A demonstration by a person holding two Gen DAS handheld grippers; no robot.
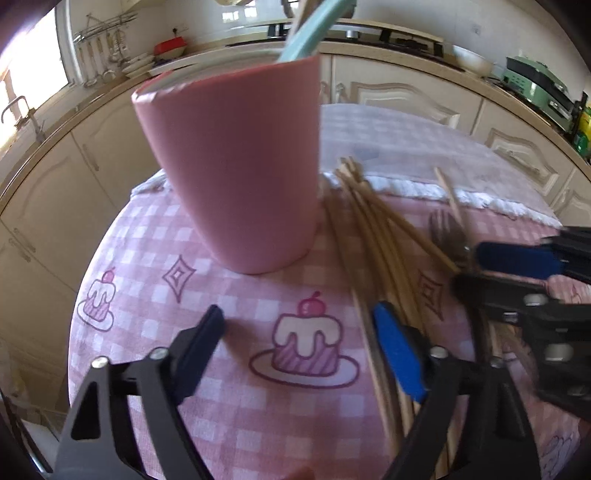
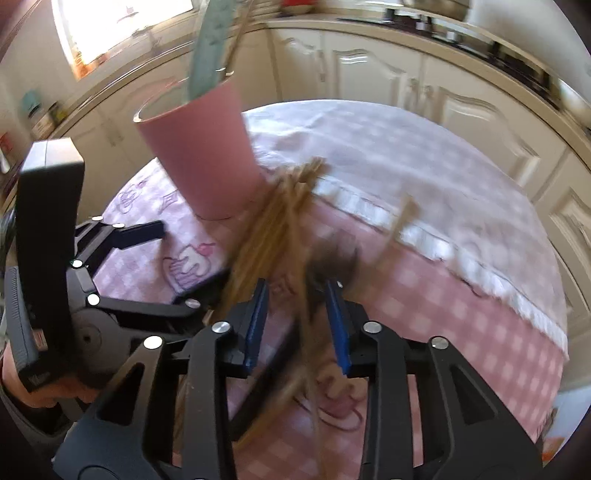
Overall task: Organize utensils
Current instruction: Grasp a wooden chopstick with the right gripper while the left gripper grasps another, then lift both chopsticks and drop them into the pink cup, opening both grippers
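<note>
A pink cup [image 1: 236,166] [image 2: 207,155] stands on the pink checked tablecloth [image 1: 177,236] with a teal utensil [image 1: 314,33] sticking out of it. Right of the cup lies a loose bundle of wooden chopsticks [image 1: 373,229] [image 2: 273,221], with a metal fork [image 1: 447,229] [image 2: 332,262] and one stray chopstick [image 1: 448,192] beyond. My left gripper [image 1: 301,321] [image 2: 188,254] is open over bare cloth in front of the cup, its right finger beside the bundle. My right gripper [image 2: 295,295] [image 1: 469,266] straddles a blurred chopstick and the fork's handle, and cloth shows between its pads.
A paler cloth with a white fringe [image 1: 406,155] covers the far half of the table. Cream kitchen cabinets [image 1: 406,96] and a worktop ring the table. A hand [image 2: 22,387] holds the left gripper's handle at the lower left of the right wrist view.
</note>
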